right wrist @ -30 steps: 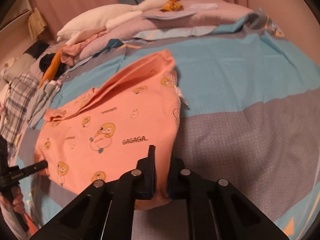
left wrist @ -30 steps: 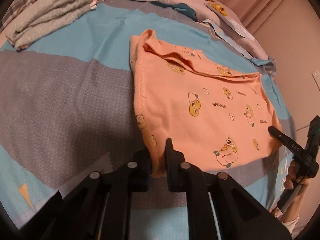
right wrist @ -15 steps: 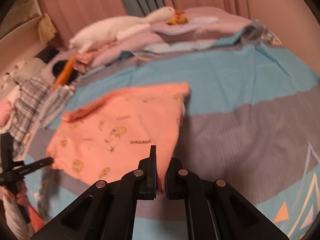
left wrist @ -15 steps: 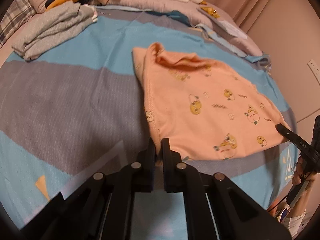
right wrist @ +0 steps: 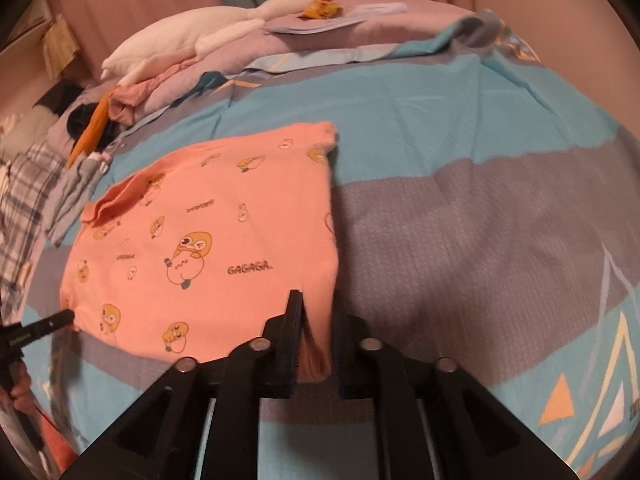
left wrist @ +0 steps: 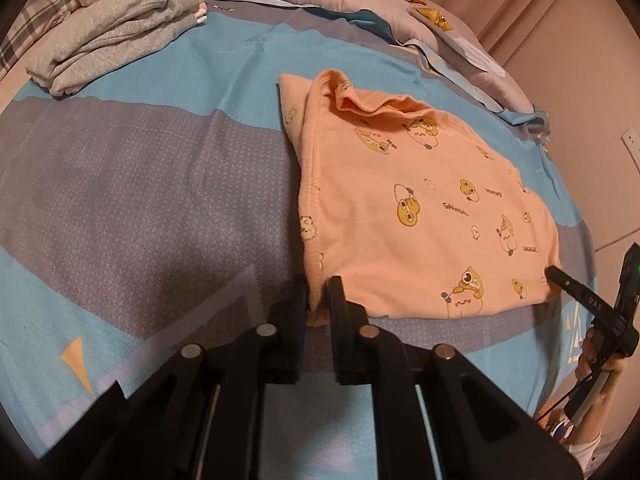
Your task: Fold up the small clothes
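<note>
A peach-pink small garment (left wrist: 420,208) printed with yellow cartoon figures lies folded and flat on the striped bedspread (left wrist: 140,180). My left gripper (left wrist: 316,300) is at its near left corner. Its jaws are opening, and the cloth corner still sits loosely between them. In the right wrist view the same garment (right wrist: 208,232) spreads to the left. My right gripper (right wrist: 316,308) is at its near right corner, jaws opening with a fold of cloth between them. Each gripper's tip also shows in the other view, the right gripper (left wrist: 560,276) and the left gripper (right wrist: 60,318).
A pile of folded grey clothes (left wrist: 108,36) sits at the far left of the bed. A white plush goose (right wrist: 208,28) and lilac pillows (right wrist: 360,28) lie along the head. Plaid cloth (right wrist: 24,200) is at the left edge. The wall with a socket (left wrist: 632,140) stands beyond the bed's right side.
The garment has settled flat on the bed and its raised far edge has dropped. Both pairs of jaws, pinched tight on the corners before, now stand apart.
</note>
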The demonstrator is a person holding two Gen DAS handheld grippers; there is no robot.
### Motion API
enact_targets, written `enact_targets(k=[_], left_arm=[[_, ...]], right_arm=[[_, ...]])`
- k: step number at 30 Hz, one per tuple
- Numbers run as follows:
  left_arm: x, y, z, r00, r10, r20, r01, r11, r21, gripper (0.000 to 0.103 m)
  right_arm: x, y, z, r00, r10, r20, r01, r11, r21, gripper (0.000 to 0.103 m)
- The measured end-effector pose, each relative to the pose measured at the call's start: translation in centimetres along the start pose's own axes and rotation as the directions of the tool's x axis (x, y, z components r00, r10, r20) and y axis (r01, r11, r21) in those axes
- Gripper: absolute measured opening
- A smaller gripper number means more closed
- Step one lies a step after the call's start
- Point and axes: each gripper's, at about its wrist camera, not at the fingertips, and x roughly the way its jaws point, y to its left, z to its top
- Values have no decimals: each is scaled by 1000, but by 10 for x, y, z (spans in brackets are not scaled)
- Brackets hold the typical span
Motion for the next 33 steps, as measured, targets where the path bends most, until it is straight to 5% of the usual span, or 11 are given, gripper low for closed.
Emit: enact_targets(k=[2,5,12,16,22,24,26,29,33], left_arm=[[-1,-1,1,1000,-7,1,7,1000,-10,37],[-2,-3,3,1000,-16,22,16,1000,-16,61],[18,-5,17,999,-42,6,42,998,-48,71],[30,-6,24,999,-43,13,44,997,-65,71],[41,-8,41,992,-121,32,124,987,-102,69],[45,-10,46,988,-149,32,152,982,-109,61],[50,-10,49,988,-155,24,157,980,-120,36],[52,-12,50,987,-162,15,163,979,-123,24],[39,-18,47,988,-149,30,151,984,-90,16]], right_arm=[[-4,-5,-4,1000,-9,-2,9,999,43,39],[-8,-11,-12,999,35,-8,-34,993,111,41],[8,-2,-29,987,151,-55,-136,969,209,42],[19,6,-21,978,206,-26,-194,951,241,57],[41,9,1,966,254,46,-256,919,300,58],[47,10,7,964,259,64,-266,914,306,58],[51,12,13,963,259,76,-270,914,302,52],[55,18,19,970,233,71,-244,930,276,32],[49,25,20,975,209,75,-220,949,227,22]])
